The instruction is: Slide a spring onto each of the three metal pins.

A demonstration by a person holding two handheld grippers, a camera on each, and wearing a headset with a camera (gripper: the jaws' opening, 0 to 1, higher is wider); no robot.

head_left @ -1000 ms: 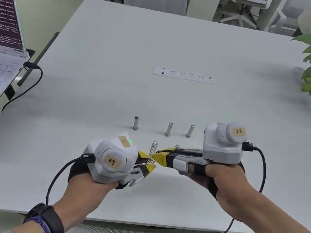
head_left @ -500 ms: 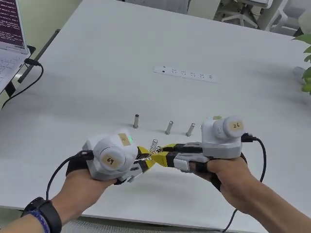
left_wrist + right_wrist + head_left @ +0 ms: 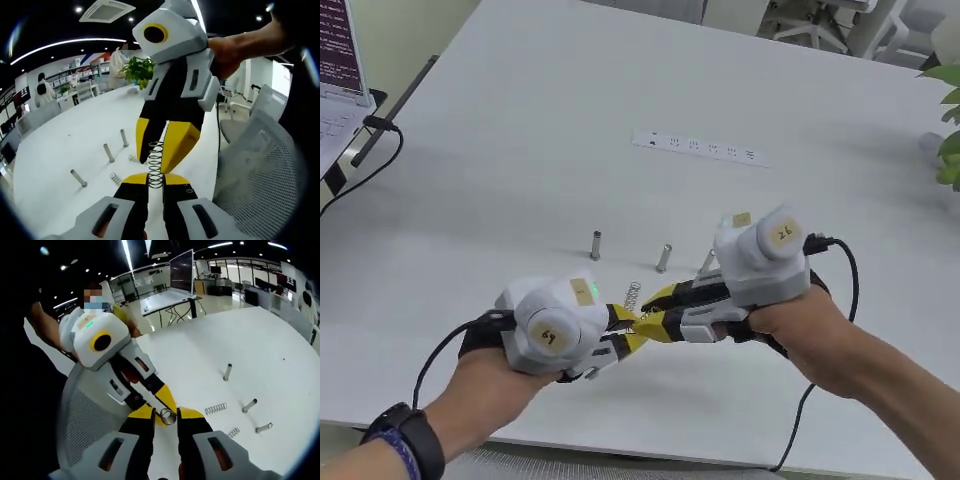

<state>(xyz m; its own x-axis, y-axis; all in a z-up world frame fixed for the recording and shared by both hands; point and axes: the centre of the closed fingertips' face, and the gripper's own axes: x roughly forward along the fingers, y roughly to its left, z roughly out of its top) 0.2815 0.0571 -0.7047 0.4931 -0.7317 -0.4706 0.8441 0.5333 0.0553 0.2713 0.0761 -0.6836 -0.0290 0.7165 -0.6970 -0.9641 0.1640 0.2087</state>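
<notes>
— Looking for the spring; spotted anywhere?

— Stands upright at the lower middle of the left gripper view; clamped by its bottom coils in the left gripper, jaws all but closed on it; in the head view, sticks up just below centre, where both tools meet.

— And the right gripper?

— Parted a little, straddling the free end; leaves a thin gap either side of the wire ring in the right gripper view, so not squeezing yet, by the look of it.

— Handles how?

— Probably very light, thin-wired and bouncy; likely to bend, buckle or flick away if pinched hard; best taken across the coils near one end, leaving the bore open for a pin.

— Further out?

— Three metal pins in a row just above the tools in the head view, rightmost partly hidden behind the right gripper, all bare as far as can be told; two loose springs lying near them on the white table; power strip toward the upper middle.
</notes>
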